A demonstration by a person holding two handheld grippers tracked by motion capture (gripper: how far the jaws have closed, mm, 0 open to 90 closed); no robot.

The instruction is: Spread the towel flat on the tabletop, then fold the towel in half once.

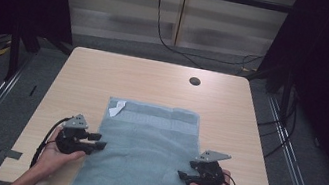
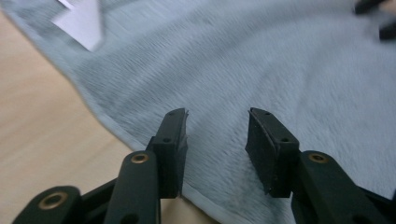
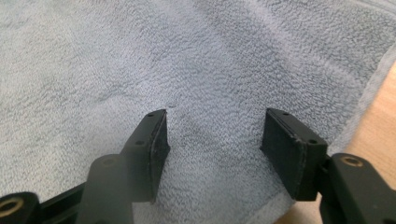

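Both hand-held grippers sit at the side hems of the grey-blue towel [image 1: 142, 154], which lies flat on the wooden bench [image 1: 95, 71] with its near end hanging over the front edge and a white label [image 1: 116, 109] turned up at its far left corner. Left hand-held gripper [image 1: 99, 141] points in across the left hem with its jaws parted to a moderate gap and nothing between the pads; in the left gripper view the hem runs just under its tips [image 2: 215, 135], the cloth lying flat below them. Right hand-held gripper [image 1: 182, 175] reaches in over the right hem, jaws standing wide and empty, the terry pile plain between them in the right gripper view [image 3: 215, 135]. My guess is that the work in hand is taking hold of the two edges to fold or lift the towel. The risk is that jaws held level above a flat cloth will close on air or catch only a few loops of pile, so the hem slips out when lifted. If one side grips and the other misses, the towel would skew or drag toward the front edge, where the overhanging part could pull it off the bench
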